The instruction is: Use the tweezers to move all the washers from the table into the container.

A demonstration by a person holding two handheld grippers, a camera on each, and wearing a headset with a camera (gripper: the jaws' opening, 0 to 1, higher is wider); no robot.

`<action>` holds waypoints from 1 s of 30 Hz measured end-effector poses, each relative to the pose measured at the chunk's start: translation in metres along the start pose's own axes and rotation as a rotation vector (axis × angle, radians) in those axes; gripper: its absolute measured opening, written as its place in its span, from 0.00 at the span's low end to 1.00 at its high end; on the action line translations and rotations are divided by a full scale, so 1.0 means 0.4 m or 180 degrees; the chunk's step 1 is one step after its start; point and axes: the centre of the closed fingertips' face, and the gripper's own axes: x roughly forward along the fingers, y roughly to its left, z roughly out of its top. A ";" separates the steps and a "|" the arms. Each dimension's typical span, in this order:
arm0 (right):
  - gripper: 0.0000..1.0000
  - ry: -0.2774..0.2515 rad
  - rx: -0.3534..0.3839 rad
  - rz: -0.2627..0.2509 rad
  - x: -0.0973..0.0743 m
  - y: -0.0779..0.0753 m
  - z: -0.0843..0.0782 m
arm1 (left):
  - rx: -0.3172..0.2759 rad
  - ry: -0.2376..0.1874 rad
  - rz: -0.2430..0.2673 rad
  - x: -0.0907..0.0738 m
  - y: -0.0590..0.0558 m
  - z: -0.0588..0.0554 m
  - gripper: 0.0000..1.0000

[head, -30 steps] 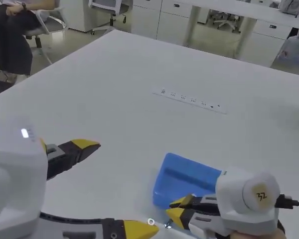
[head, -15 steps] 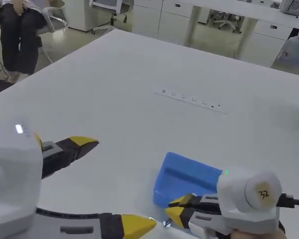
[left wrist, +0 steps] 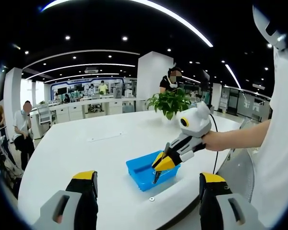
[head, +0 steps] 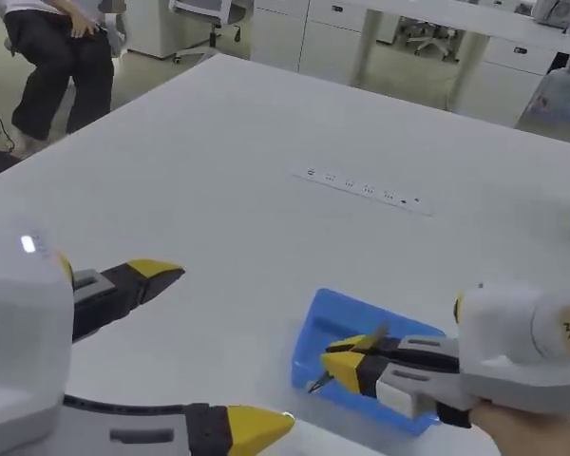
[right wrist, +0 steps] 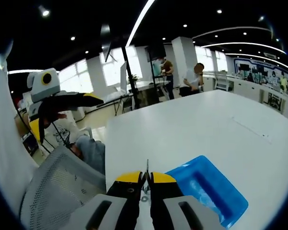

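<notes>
A blue container [head: 361, 328] sits on the white table [head: 266, 190] in front of me. My right gripper [head: 334, 359] is shut on thin metal tweezers [head: 315, 382], and their tip hangs over the container's near-left wall. I cannot tell whether the tip holds anything. In the left gripper view a small washer [left wrist: 151, 198] lies on the table just in front of the container [left wrist: 144, 172], below the tweezers [left wrist: 155, 178] and the right gripper [left wrist: 162, 163]. My left gripper [head: 226, 347] stands open to the left, empty. The right gripper view shows its jaws [right wrist: 147, 178] closed on the tweezers [right wrist: 147, 166].
A flush power strip [head: 361, 190] runs across the table's middle. A person [head: 62, 57] sits by a chair past the far-left edge. A potted plant [left wrist: 170, 103] stands at the table's far end. Other desks and people are further back.
My right gripper has lifted from the table beside the washer and swung right, bringing the tweezers' tip over the container's near wall. The left gripper has hardly moved.
</notes>
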 end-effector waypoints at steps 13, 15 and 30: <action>0.03 -0.0163 0.0054 -0.0372 -0.026 -0.095 0.032 | 0.0008 0.0007 -0.0006 0.000 -0.001 0.001 0.89; 0.03 -0.0096 0.0032 -0.0445 -0.025 -0.112 0.022 | 0.0013 0.0008 -0.0004 0.000 -0.001 0.002 0.89; 0.03 0.0335 -0.0027 -0.0598 0.019 -0.188 -0.063 | 0.0012 0.0016 0.0022 -0.005 0.002 0.000 0.89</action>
